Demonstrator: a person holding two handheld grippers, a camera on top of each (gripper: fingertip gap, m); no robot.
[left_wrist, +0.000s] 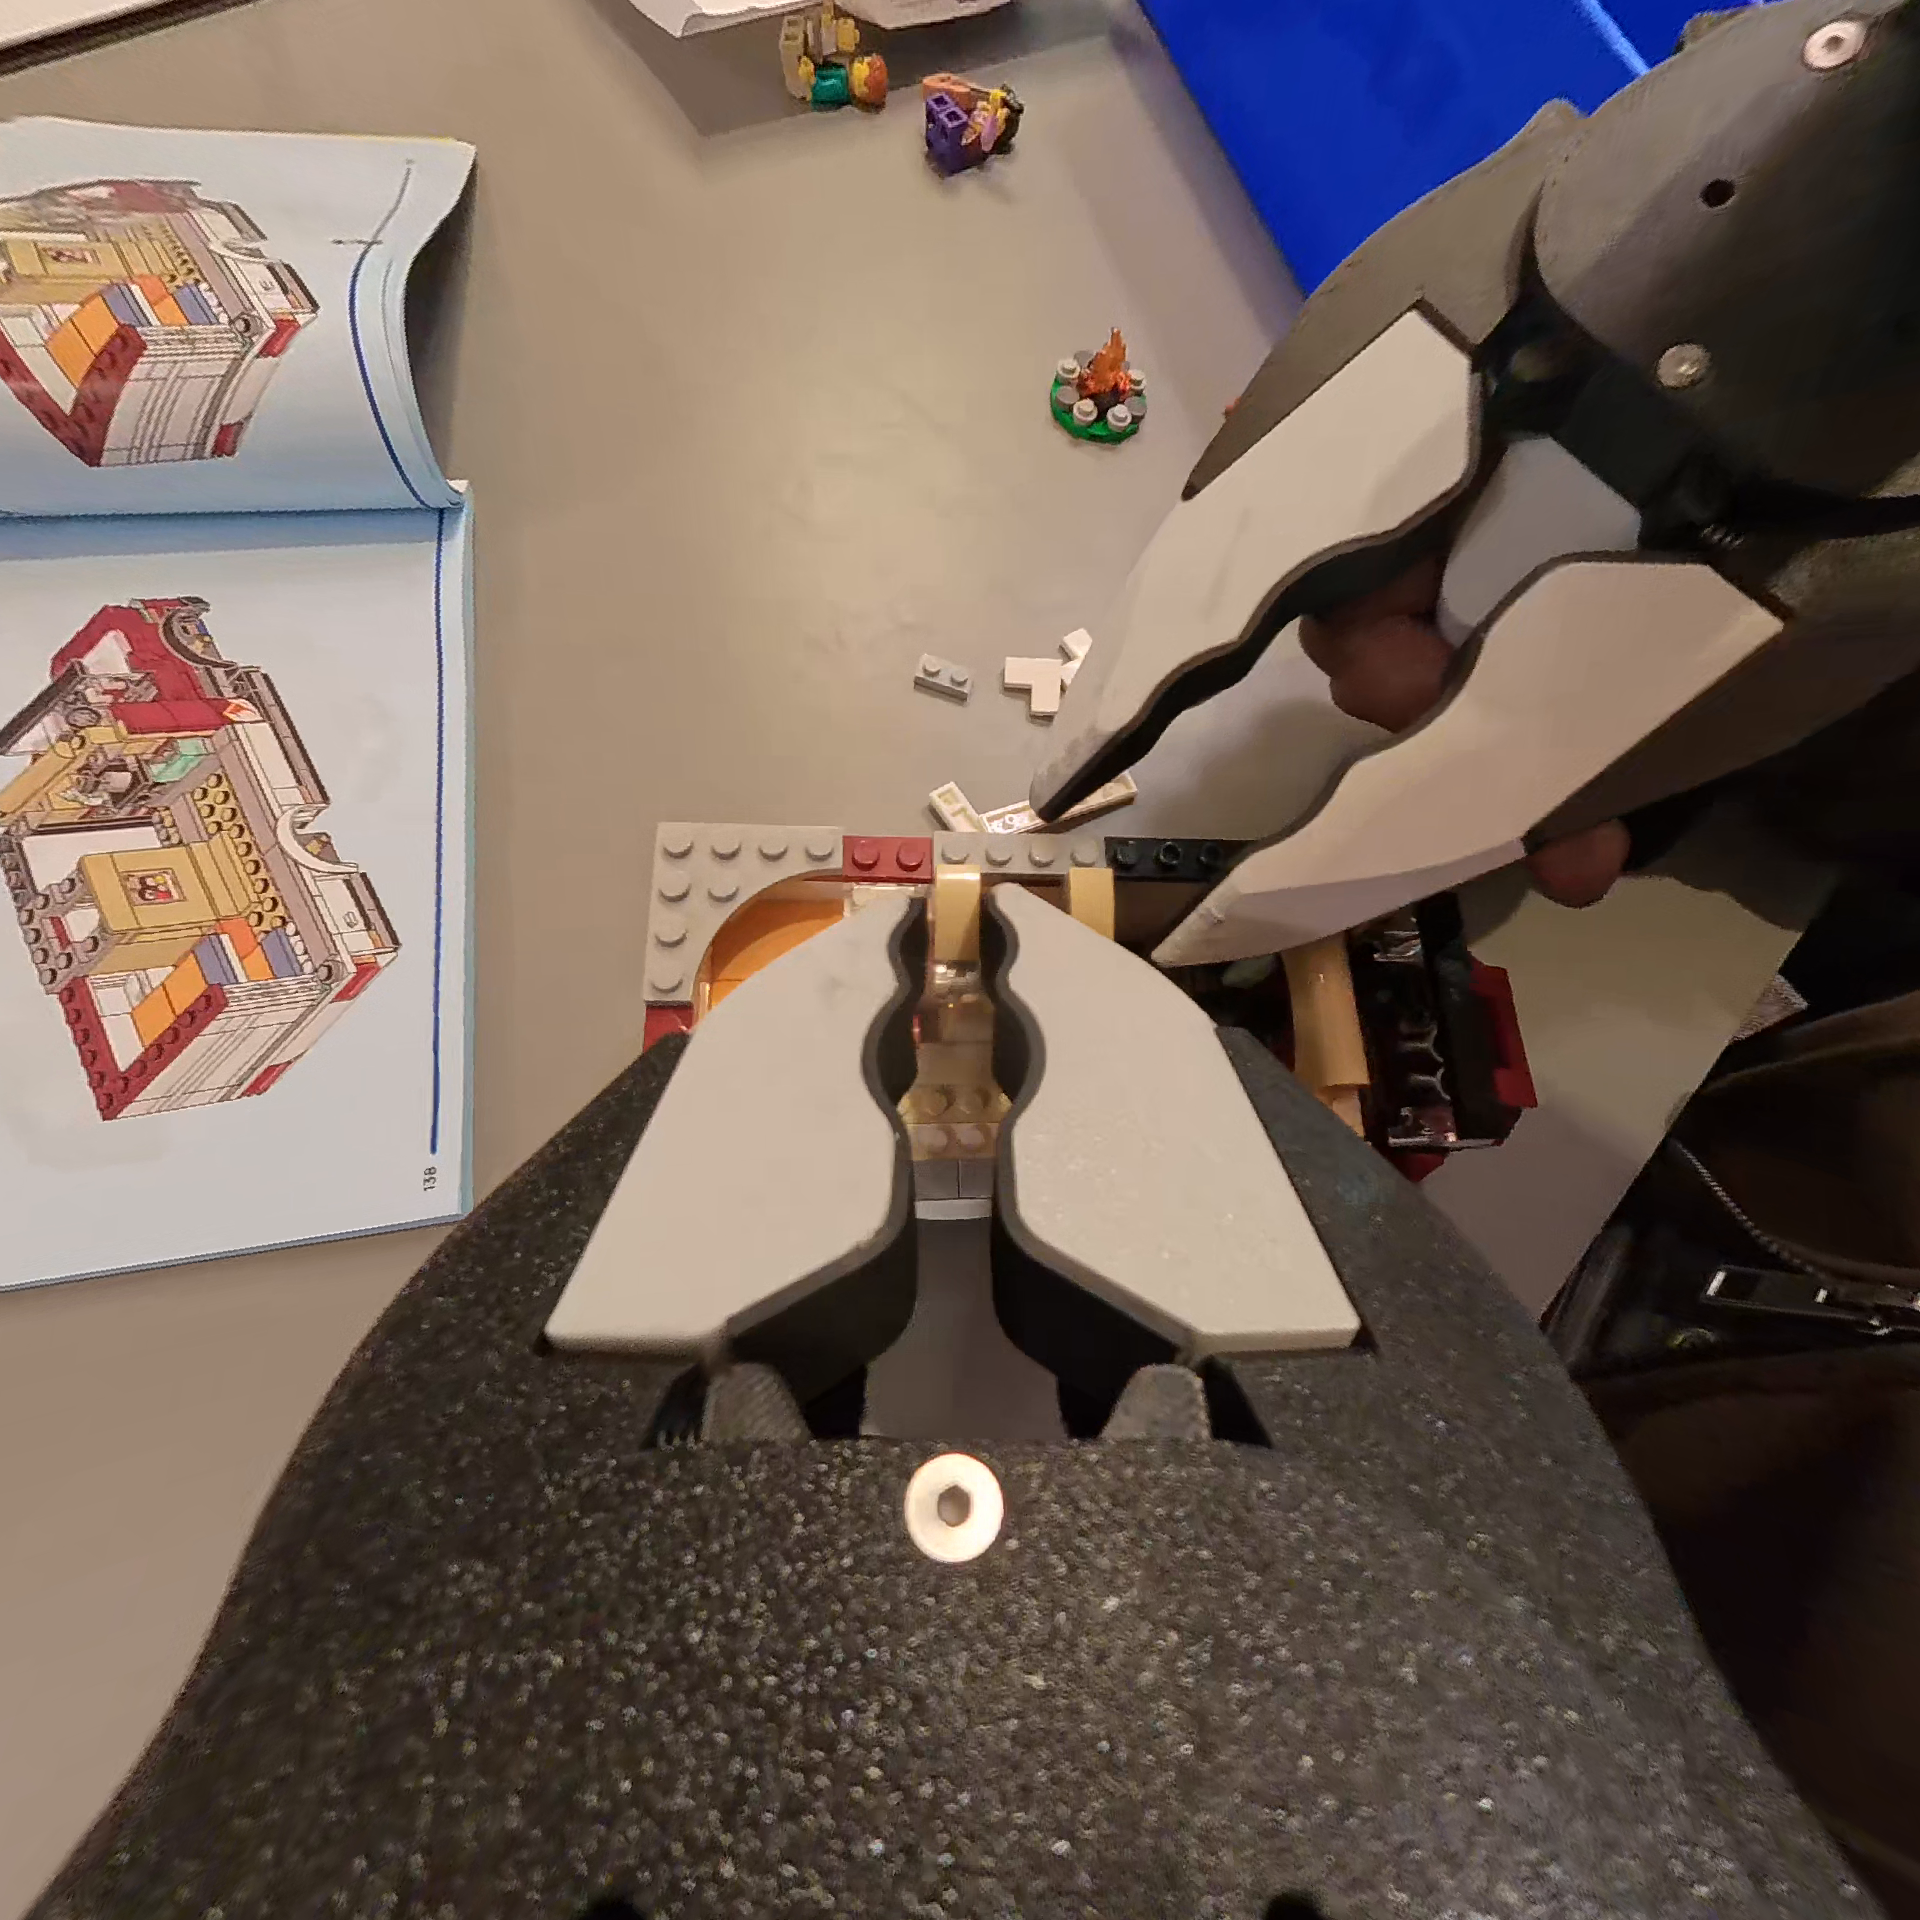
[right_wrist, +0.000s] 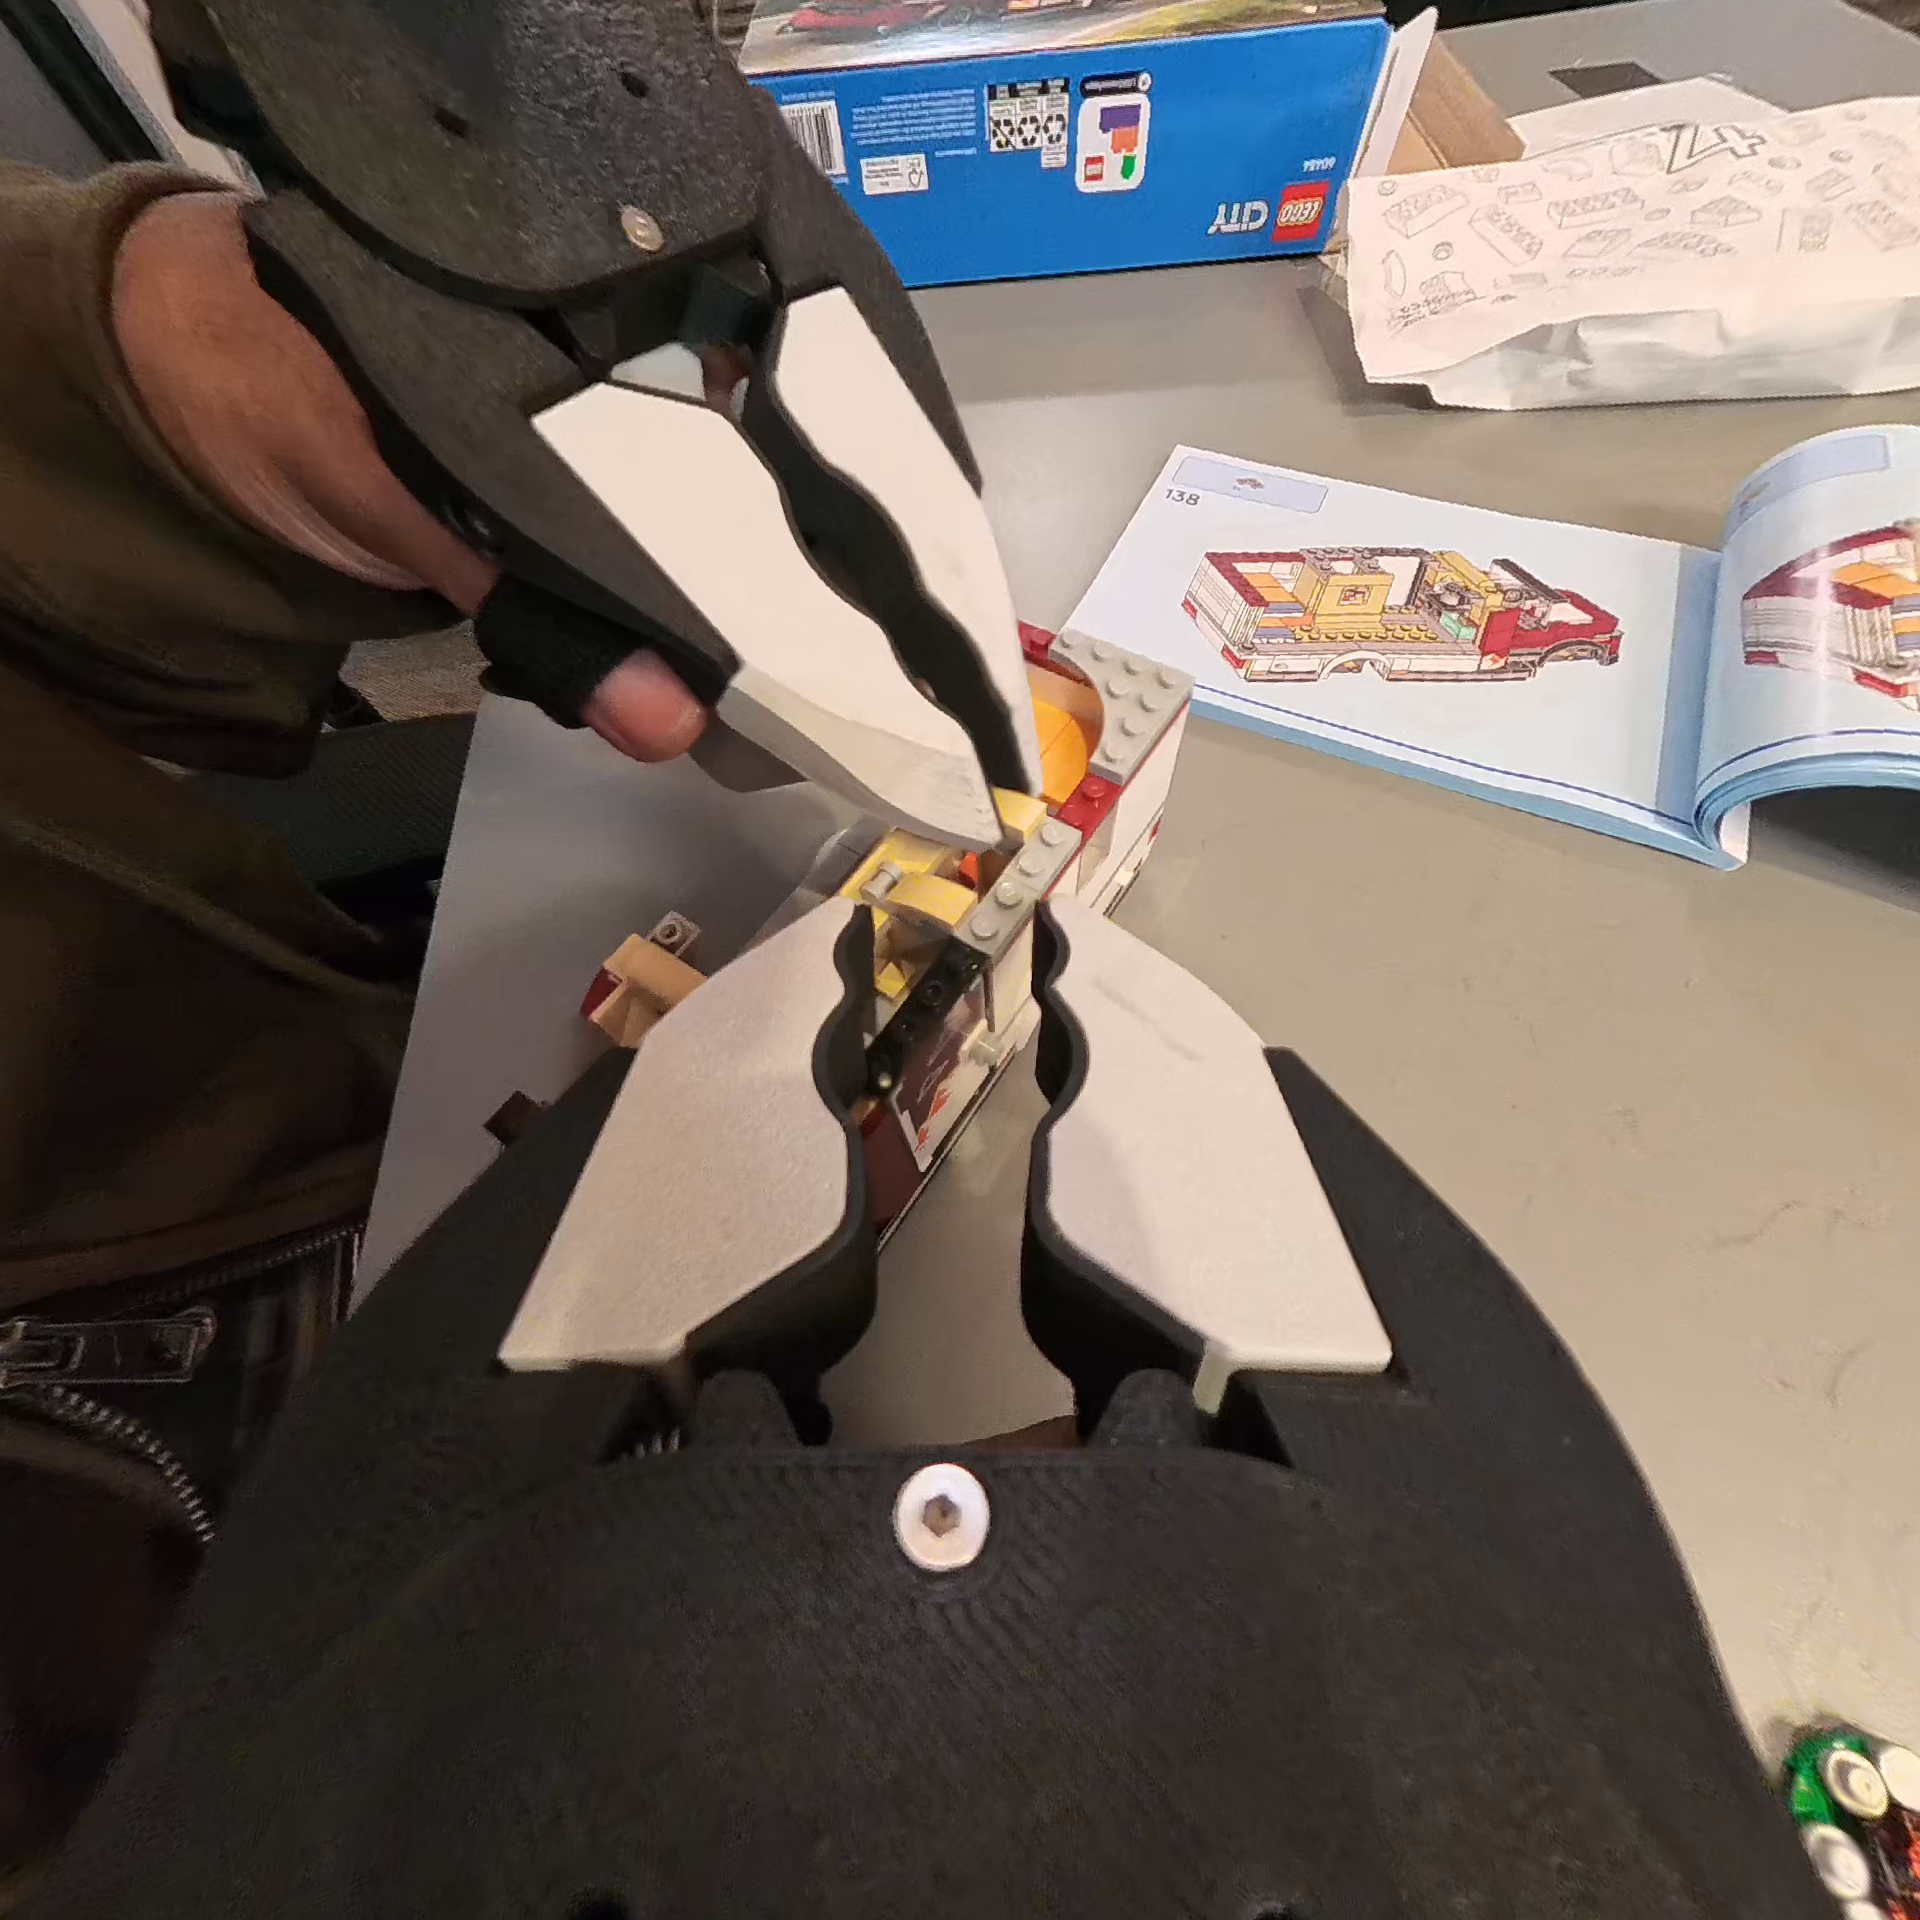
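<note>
Left gripper (left_wrist: 951, 914) pinches a tan piece (left_wrist: 954, 909) atop the brick model (left_wrist: 753, 862). Right gripper (right_wrist: 951, 935), at three o'clock of the left one, clamps the model's wall (open booklet (left_wrist: 229, 831) at nine o'clock).

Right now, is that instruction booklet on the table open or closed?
Open. The booklet lies flat on the table, pages spread, showing coloured drawings of the model.
</note>
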